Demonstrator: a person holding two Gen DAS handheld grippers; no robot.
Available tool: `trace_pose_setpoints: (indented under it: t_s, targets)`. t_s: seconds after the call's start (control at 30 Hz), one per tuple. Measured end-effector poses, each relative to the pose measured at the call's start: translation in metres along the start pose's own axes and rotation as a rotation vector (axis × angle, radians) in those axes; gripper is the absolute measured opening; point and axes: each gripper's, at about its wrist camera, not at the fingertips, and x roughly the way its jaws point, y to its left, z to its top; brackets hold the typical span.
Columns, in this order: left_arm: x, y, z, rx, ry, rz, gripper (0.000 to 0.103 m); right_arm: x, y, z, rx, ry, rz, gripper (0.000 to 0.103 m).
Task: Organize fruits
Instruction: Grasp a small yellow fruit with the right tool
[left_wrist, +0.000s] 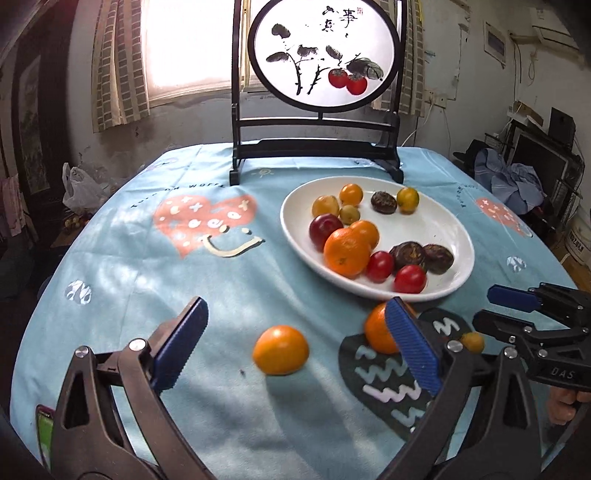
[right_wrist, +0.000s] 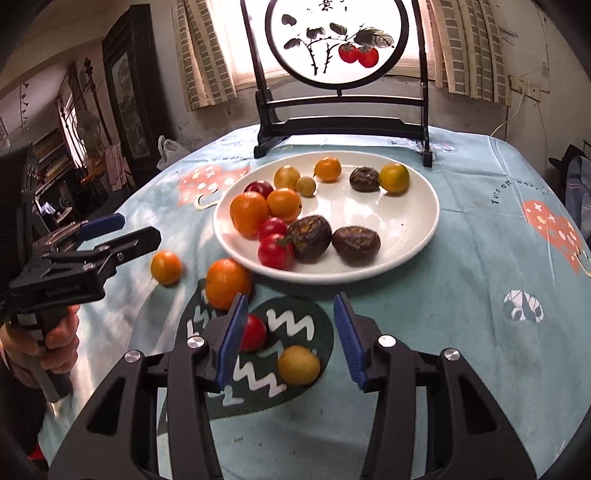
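Observation:
A white plate (left_wrist: 454, 236) (right_wrist: 406, 221) holds several oranges, red tomatoes, small yellow fruits and dark brown fruits. On the cloth in front of it lie a small orange (left_wrist: 280, 350) (right_wrist: 166, 267), a larger orange (left_wrist: 378, 332) (right_wrist: 226, 282), a red tomato (right_wrist: 254, 332) and a small yellow fruit (right_wrist: 298, 364) (left_wrist: 472, 341). My left gripper (left_wrist: 295, 339) is open, with the small orange between its fingers. My right gripper (right_wrist: 291, 339) is open, with the yellow fruit between its fingers and the tomato by the left finger.
A black-framed round painted screen (left_wrist: 321, 55) (right_wrist: 340, 40) stands behind the plate. The round table has a light blue printed cloth (left_wrist: 147, 266) (right_wrist: 480, 295). The right gripper shows at the right of the left wrist view (left_wrist: 532, 314), the left one at the left of the right wrist view (right_wrist: 110, 236).

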Motion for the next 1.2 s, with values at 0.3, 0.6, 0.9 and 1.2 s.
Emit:
trace_pose_setpoints:
  t_s: [0.3, 0.6, 0.9, 1.2]
  targets:
    - [-0.01, 0.017, -0.008, -0.037, 0.006, 0.039, 0.099, 0.009, 0.006, -0.02, -0.046, 0.096, -0.062, 0.049]
    - [-0.009, 0.018, -0.009, -0.042, 0.016, 0.049, 0.099, 0.017, 0.009, -0.023, -0.084, 0.111, -0.095, 0.048]
    - [-0.01, 0.014, -0.01, -0.016, 0.01, 0.062, 0.099, 0.021, 0.01, -0.024, -0.096, 0.123, -0.112, 0.041]
    - [-0.009, 0.014, -0.01, -0.014, 0.017, 0.067, 0.099, 0.024, 0.007, -0.025, -0.087, 0.134, -0.116, 0.029]
